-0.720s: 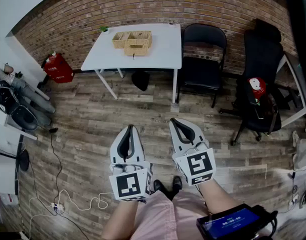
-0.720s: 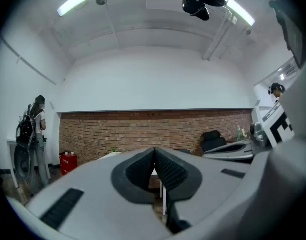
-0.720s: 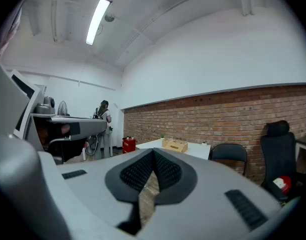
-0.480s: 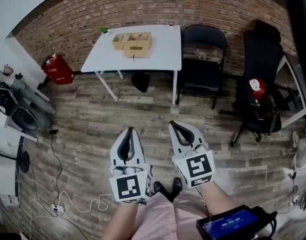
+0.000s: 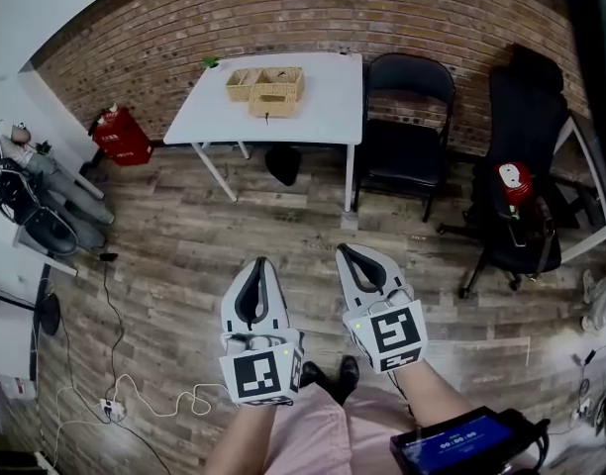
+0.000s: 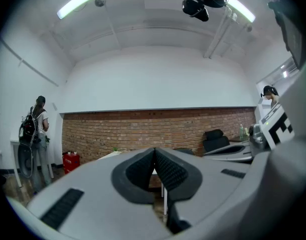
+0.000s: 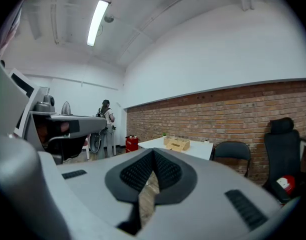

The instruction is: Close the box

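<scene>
The left tongs (image 5: 255,263) were pressed together, with nothing between them. The right tongs (image 5: 344,251) were pressed together too, and also empty. Both were held side by side in front of the person, over the plank floor (image 5: 164,265), with their tips pointing toward the brick wall (image 5: 283,13). Each carried a cube with a black-and-white square marker at its rear end.

The box (image 5: 266,83), a light tan container, stood on the white worktop (image 5: 318,107) against the brick wall. It sat toward the left part of the worktop, close to the wall-side edge. It was well apart from both tongs, and neither touched it. Its top appeared to be open, showing compartments inside, but at that distance this could not be confirmed.

A black folding chair (image 5: 407,117) stood just beside the right end of the worktop. A black office chair (image 5: 521,156) stood further right, with a red and white object (image 5: 512,181) on its seat. A red container (image 5: 122,135) sat on the floor near the left end of the wall. A white cable (image 5: 159,401) lay in loops on the floor to the left of the person's dark shoes (image 5: 328,374). A device with a blue screen (image 5: 456,438) was at the person's right side.

In the left gripper view, another person with a backpack (image 6: 37,129) stood at the far left of the room.
</scene>
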A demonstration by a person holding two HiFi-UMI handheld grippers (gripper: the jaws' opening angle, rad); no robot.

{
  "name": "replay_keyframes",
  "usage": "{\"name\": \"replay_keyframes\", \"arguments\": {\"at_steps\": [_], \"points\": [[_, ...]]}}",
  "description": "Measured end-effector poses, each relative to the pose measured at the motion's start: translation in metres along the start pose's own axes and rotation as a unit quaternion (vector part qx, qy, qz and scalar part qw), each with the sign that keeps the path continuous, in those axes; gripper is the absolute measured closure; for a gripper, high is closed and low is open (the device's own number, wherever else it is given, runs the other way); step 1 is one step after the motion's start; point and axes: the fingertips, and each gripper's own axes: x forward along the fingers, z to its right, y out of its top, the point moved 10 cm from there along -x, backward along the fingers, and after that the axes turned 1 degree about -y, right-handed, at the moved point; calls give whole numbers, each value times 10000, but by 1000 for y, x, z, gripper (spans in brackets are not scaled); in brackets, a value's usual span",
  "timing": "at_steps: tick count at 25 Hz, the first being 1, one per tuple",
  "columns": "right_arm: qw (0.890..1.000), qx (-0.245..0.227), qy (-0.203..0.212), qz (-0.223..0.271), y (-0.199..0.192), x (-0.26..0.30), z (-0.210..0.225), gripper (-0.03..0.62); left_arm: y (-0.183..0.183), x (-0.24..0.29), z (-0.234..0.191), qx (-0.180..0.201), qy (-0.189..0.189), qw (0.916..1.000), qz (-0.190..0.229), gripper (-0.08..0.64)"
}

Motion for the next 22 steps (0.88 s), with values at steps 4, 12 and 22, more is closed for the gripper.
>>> {"name": "replay_keyframes", "arguments": {"at_steps": [4, 12, 22], "points": [[10000, 5, 71, -31, -3, 9, 7, 594, -2, 9, 0, 50, 46, 10000, -35, 549], [9987, 232, 446, 55, -9, 75, 29, 393, -19, 70, -40, -103, 7, 9999, 122, 530], [9996, 220, 32, -145, 7, 223, 62, 414, -32, 203, -134, -100, -308, 9995, -9, 457]]}}
